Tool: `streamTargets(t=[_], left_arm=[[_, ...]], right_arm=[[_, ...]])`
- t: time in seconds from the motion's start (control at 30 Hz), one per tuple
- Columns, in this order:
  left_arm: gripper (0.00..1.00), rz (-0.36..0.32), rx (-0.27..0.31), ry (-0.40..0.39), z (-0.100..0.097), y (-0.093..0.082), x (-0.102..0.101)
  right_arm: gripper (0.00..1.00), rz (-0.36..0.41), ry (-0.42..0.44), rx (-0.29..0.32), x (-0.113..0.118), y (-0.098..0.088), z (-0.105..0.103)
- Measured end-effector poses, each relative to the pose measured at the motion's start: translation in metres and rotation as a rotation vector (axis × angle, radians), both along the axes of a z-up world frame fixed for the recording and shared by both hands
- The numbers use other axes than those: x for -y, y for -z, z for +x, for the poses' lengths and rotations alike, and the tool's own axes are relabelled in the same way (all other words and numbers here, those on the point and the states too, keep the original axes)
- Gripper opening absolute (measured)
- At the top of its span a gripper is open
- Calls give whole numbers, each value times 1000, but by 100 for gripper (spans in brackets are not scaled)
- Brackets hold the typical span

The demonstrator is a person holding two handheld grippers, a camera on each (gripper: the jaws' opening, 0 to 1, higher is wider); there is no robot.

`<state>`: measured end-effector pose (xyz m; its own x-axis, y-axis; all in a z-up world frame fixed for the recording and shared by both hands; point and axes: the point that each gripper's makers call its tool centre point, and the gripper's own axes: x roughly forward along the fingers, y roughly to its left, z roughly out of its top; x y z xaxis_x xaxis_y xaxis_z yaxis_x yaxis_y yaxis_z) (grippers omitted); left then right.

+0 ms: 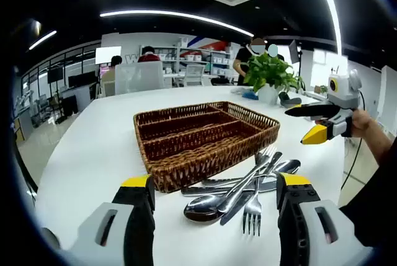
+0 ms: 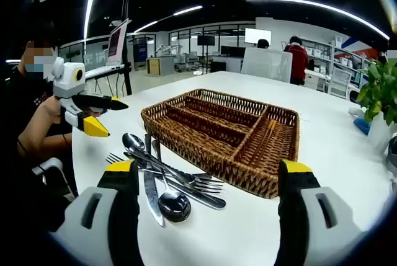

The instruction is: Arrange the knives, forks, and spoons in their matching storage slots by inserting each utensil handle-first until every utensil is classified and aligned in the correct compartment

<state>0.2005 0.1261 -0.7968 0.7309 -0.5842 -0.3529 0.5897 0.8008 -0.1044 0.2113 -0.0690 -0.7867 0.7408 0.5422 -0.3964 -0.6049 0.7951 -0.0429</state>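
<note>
Left gripper view: the left gripper (image 1: 214, 201) stands open above a white table (image 1: 93, 148), the wicker tray (image 1: 205, 137) with its compartments empty just beyond, a loose pile of cutlery (image 1: 245, 188) touching its near wall, and the right gripper (image 1: 325, 120), jaws parted and empty, hovering at far right. By these pictures, sorting has not begun; every knife, fork and spoon remains to be slotted.
</note>
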Motion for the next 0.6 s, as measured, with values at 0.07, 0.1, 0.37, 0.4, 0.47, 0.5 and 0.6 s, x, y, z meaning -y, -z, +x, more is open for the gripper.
streamTargets(t=[0.07, 0.1, 0.37, 0.4, 0.47, 0.5, 0.6], left_arm=[[79, -18, -12, -12, 0, 4, -3], [77, -22, -24, -16, -1, 6, -5], [62, -53, -116, -59, -1, 25, -11], [60, -58, -123, -66, -1, 27, -12], [54, -64, -143, -80, 1, 31, -14], [51, -65, -146, -86, 1, 32, -15], [44, -93, -176, -107, 3, 37, -18]], right_arm=[[94, 2, -3, -4, -1, 1, -1], [94, 2, -5, -5, -2, 2, -1], [91, 7, -17, -7, -7, 4, -2], [91, 8, -19, -6, -7, 5, -2], [90, 5, -18, -8, -8, 6, -3], [90, 4, -19, -9, -8, 6, -3], [90, -1, -19, -14, -8, 9, -3]])
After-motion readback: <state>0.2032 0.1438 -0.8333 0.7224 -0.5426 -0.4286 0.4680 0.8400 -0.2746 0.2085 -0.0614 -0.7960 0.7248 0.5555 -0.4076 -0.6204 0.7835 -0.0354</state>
